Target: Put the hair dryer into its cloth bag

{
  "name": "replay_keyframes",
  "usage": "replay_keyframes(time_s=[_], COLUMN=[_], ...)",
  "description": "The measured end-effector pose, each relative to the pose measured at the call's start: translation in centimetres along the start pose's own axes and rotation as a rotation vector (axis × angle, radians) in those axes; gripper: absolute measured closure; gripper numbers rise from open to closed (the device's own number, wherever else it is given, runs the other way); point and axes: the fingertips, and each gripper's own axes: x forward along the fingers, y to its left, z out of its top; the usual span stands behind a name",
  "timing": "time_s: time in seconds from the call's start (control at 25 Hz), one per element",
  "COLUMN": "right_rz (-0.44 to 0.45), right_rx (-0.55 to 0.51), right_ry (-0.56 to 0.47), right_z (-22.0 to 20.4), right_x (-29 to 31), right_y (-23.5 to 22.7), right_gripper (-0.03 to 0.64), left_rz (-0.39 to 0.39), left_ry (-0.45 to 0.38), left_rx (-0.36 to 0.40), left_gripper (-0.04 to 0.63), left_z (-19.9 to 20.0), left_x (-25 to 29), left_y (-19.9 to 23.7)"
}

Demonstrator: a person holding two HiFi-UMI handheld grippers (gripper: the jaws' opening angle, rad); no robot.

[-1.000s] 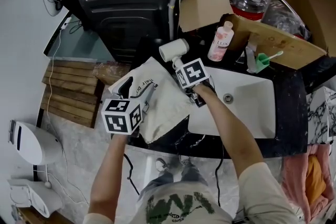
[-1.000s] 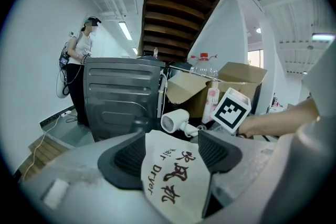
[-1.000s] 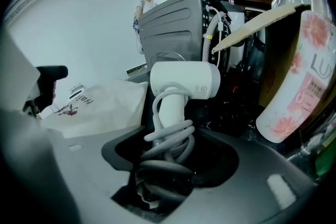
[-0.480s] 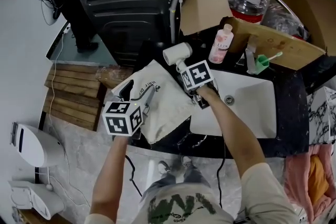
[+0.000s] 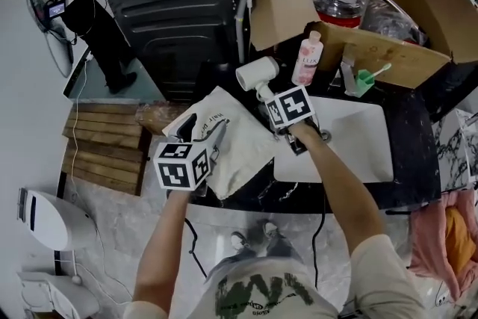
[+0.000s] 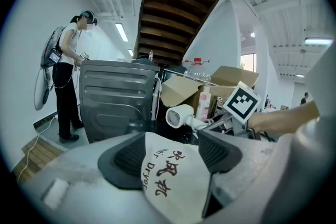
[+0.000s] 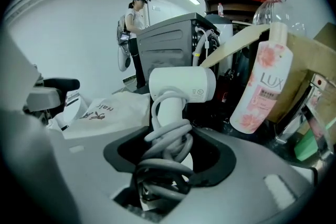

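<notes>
Left tool [image 6: 173, 157] clamping bag [image 5: 243, 142], just-closed right tool [image 7: 170, 160] holding dryer [image 7: 181, 84], its view revealing cord [image 7: 169, 140]

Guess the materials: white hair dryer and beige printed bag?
The white hair dryer looks like moulded plastic: smooth, faintly glossy shell. The beige printed bag looks like matte woven cloth, probably cotton: it creases and drapes limply.

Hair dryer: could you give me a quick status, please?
Right gripper just closed tighter, shut on hair dryer handle. Left gripper shut on cloth bag edge. Dryer outside the bag. Pink bottle stands nearby.
</notes>
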Motion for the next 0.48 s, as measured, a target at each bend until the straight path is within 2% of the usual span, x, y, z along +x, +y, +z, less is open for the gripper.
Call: replay_keyframes(time_s=[0.48], right_rz=[-0.067], right_rx=[0.049], right_ry=[-0.079], right_z=[-0.7], right_x=[-6.6], right_y=[2.0], right_gripper=[0.374], left_rz=[-0.103], left_ry=[-0.022], left_rx=[0.028], left_gripper=[0.270], left_z=[0.3], left_x=[-1.7], left_y=[-2.1])
